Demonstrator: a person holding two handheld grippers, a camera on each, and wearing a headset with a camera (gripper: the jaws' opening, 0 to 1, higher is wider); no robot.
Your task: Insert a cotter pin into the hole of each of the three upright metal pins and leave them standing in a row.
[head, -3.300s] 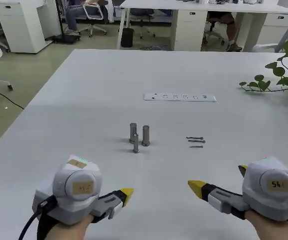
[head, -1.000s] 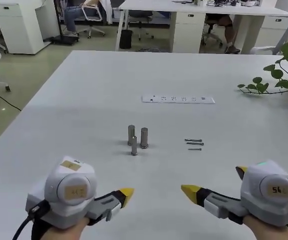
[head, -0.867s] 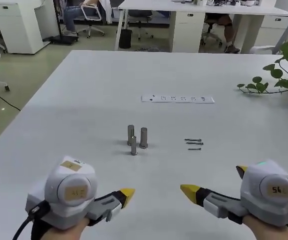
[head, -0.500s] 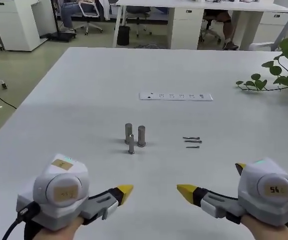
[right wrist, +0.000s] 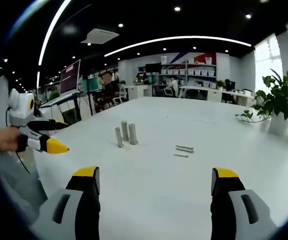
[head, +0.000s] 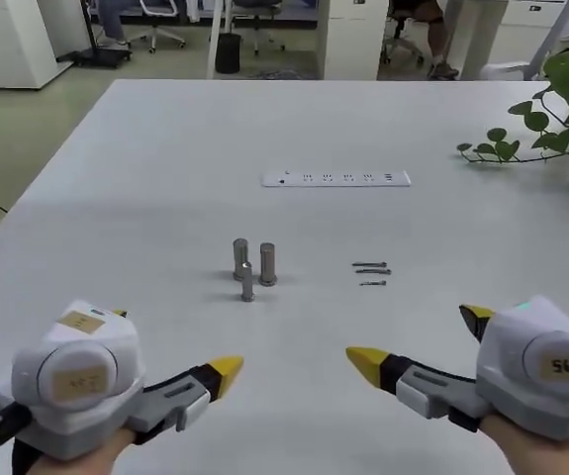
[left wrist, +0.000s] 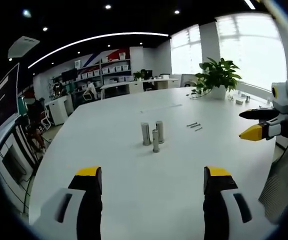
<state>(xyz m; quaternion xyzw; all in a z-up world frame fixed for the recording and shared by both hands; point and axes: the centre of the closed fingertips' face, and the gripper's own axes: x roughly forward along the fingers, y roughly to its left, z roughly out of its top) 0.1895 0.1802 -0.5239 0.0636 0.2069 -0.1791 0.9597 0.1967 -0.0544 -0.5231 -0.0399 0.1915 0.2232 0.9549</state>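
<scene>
Risk of toppling metal pins, bunched upright at frame centre, with left gripper or right gripper, both gaping wide, empty. Risk too of fumbling thin cotter pins, flat right of centre.

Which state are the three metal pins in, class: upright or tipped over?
Upright. All three metal pins stand on end, close together on the table, flat tops up; the cotter pins lie flat beside them.

Office: white desks, swivel chairs behind.
</scene>
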